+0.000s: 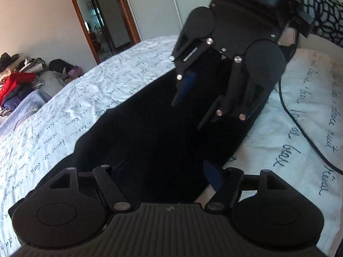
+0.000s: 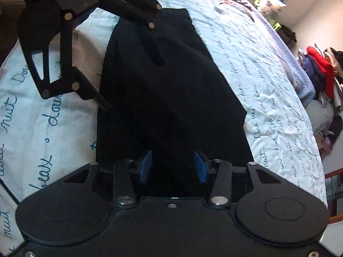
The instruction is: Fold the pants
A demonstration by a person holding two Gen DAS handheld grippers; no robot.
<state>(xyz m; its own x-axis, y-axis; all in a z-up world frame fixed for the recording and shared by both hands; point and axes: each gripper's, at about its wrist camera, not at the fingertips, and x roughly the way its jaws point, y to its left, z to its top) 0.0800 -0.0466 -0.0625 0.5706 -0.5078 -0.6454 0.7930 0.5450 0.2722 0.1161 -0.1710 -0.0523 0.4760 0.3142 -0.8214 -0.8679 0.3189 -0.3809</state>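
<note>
Across the wide bed (image 2: 268, 68), covered by a white sheet printed with blue handwritten script, the black fabric pants (image 2: 171, 90) lie flat as a long dark strip that runs from the near edge, beside the pillow in the same print (image 1: 310, 98), toward the far side. Over them the left hand-held gripper (image 1: 167, 171) hovers with its black fingers spread wide and nothing between its blue pads, while the right hand-held gripper (image 2: 173, 166) points down at the cloth, jaws partly apart and empty. Beyond the far edge, a heap of red and dark clothes (image 1: 15, 83) sits by the wall.
</note>
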